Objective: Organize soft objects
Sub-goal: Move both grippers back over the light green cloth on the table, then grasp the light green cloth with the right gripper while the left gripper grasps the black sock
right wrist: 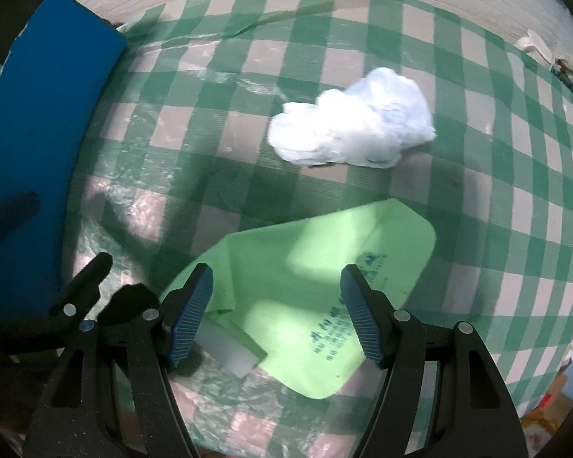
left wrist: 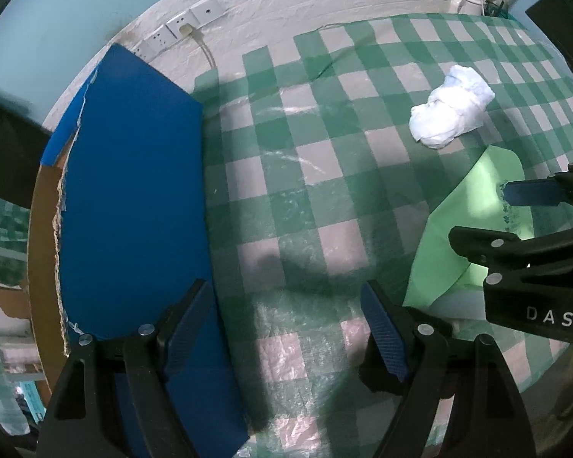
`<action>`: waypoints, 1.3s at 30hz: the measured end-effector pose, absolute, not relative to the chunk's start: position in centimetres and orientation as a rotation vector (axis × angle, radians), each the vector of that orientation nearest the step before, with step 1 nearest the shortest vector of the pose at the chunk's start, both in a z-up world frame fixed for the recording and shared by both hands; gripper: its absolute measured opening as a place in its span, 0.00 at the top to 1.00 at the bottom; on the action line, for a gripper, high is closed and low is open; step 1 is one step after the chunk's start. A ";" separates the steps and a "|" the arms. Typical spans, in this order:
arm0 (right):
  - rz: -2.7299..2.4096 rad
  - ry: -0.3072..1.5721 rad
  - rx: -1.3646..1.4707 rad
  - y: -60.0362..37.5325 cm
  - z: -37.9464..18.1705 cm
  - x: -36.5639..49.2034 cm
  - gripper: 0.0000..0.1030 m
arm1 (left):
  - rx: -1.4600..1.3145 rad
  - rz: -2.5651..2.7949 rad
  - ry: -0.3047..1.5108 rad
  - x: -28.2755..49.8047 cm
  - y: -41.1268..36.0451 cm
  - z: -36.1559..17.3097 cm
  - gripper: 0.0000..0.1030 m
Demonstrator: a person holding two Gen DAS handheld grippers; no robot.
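Note:
A crumpled white plastic bag [left wrist: 450,114] lies on the green checked tablecloth [left wrist: 305,198]; it also shows in the right wrist view [right wrist: 353,133]. A flat light-green bag with printed text [right wrist: 317,290] lies nearer the front edge, over a white block [right wrist: 229,351]; it also shows in the left wrist view [left wrist: 466,236]. My right gripper [right wrist: 277,309] is open and empty, its fingers on either side just above the green bag. My left gripper [left wrist: 286,328] is open and empty over bare cloth, next to a blue box [left wrist: 133,198].
The blue box flap [right wrist: 38,145] stands at the table's left side with torn cardboard edges. A white wall with sockets [left wrist: 183,26] and a plugged cable runs behind the table. The table's right edge [right wrist: 569,305] drops off near the green bag.

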State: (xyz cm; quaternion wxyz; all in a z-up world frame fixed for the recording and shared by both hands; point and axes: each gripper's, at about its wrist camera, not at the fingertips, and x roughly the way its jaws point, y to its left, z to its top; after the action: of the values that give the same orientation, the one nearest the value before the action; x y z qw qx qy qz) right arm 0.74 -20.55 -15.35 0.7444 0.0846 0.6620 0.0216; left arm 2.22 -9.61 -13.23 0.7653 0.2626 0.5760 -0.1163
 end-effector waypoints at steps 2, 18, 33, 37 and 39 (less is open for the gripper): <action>0.052 1.454 0.180 -20.0 -15.5 1.0 0.32 | 0.569 -0.253 1.255 2.3 -9.3 -13.3 0.21; -0.031 1.503 0.056 -20.4 -18.3 0.6 0.31 | 0.538 -0.285 1.273 2.8 -9.0 -13.0 0.21; -0.144 1.490 0.228 -29.7 -18.3 0.1 0.30 | 0.543 -0.397 1.300 0.3 -11.5 -12.8 0.16; -0.140 1.491 0.194 -29.9 -18.3 -0.1 0.30 | 0.563 -0.393 1.300 -0.3 -11.7 -13.0 0.13; -0.137 1.503 0.186 -29.8 -17.8 -0.6 0.30 | 0.558 -0.399 1.312 -0.4 -11.7 -13.3 0.13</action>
State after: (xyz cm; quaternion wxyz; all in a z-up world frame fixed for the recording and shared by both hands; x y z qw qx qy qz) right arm -0.55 -29.79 -17.80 0.7244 0.0845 0.6813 -0.0621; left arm -0.35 -11.66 -13.27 0.7383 0.2540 0.5978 -0.1820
